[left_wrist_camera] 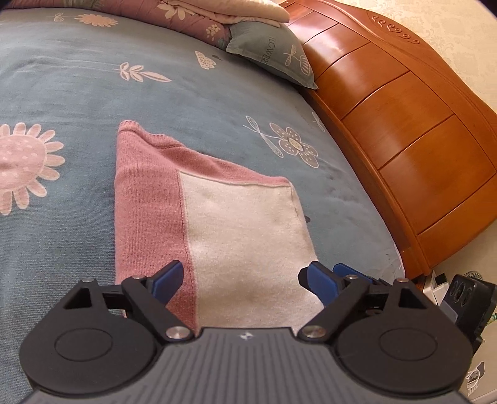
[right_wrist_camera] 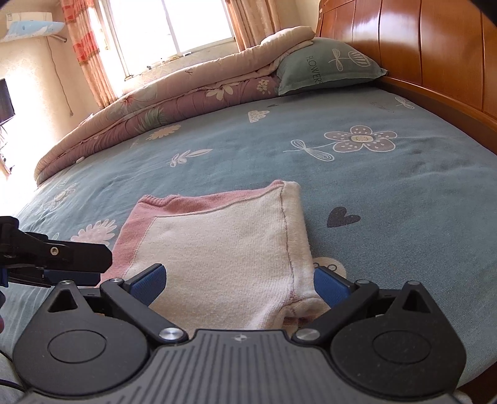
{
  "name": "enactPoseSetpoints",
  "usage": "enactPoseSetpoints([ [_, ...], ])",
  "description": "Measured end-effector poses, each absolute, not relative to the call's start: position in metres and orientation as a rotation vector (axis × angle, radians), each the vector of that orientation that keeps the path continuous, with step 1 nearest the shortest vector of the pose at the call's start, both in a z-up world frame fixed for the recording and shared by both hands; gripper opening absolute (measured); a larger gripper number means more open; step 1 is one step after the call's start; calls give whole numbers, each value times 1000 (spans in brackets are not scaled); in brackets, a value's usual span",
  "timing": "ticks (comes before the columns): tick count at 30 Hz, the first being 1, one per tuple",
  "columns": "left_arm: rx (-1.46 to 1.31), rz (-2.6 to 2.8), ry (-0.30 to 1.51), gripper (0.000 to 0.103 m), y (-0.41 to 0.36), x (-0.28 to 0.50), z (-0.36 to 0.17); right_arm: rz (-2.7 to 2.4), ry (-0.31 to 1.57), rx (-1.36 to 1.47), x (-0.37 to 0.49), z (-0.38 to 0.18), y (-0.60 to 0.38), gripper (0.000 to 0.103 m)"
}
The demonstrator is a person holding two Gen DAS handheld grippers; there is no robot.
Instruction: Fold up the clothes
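Both my left tool and right tool hang spread apart, gripping nothing, over the folded pink-and-cream sweater lying near the bed's front edge.

Location: a home bedroom. Indicators: a bed with a blue floral sheet, a wooden headboard, a pillow, a folded quilt, a curtained window and a wall air conditioner.
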State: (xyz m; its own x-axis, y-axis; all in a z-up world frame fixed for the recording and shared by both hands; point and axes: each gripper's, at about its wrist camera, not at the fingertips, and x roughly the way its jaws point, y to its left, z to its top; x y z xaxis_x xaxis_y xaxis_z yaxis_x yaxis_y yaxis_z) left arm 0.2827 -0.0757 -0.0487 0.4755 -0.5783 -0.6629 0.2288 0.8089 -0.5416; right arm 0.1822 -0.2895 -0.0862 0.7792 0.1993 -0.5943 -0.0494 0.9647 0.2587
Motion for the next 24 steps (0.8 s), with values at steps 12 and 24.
enactPoseSetpoints([
  [12,-424,-442,960,87,-57,271,-49,192,690,193,162,-81,-268,103],
  [24,-433,-433,947,87,-42,250,-42,153,805,154,150,-84,-241,103],
])
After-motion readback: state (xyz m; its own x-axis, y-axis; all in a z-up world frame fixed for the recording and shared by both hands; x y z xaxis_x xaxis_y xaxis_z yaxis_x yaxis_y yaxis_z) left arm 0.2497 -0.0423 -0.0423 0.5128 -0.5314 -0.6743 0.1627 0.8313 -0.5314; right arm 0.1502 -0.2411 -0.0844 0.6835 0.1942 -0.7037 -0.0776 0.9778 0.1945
